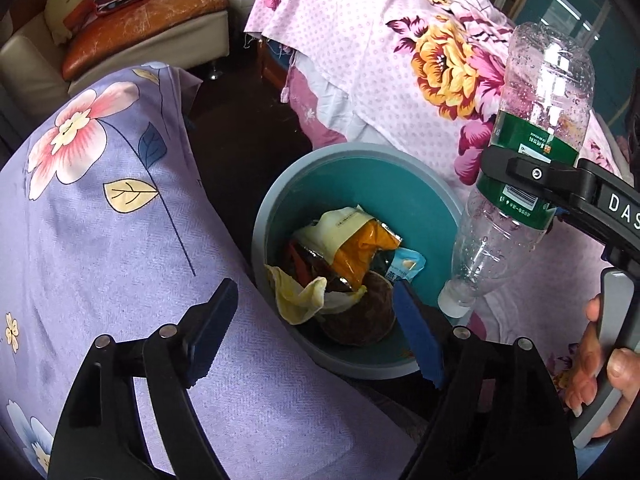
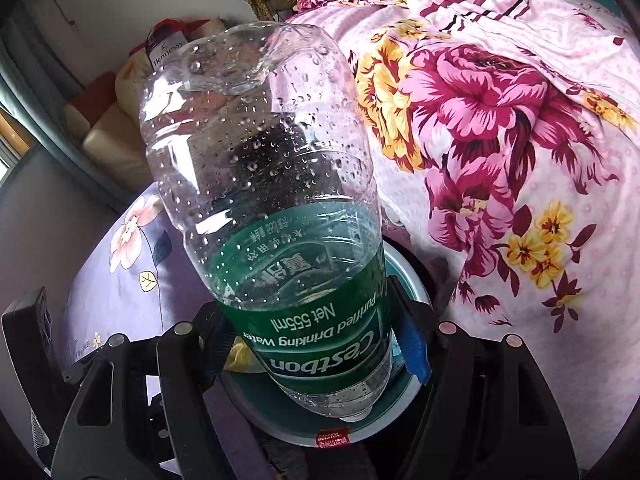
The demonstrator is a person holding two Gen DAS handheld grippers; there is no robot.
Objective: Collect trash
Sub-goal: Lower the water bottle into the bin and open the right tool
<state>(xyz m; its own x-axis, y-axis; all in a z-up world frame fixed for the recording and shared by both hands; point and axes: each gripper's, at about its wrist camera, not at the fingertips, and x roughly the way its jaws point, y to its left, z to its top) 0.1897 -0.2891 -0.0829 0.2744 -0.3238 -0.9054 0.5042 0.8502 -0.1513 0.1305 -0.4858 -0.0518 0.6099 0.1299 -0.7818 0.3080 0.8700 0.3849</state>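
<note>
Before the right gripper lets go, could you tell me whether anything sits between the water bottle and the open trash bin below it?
Nothing visible does. The right gripper holds the bottle cap-down by its green label, just above the rim of the trash bin. The bin's mouth is open, with only wrappers low inside. The open left gripper hangs at the near rim, apart from the bottle.

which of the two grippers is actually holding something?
The right gripper: its fingers clamp the green label of the upside-down water bottle beside the trash bin. The left gripper is open and empty.
</note>
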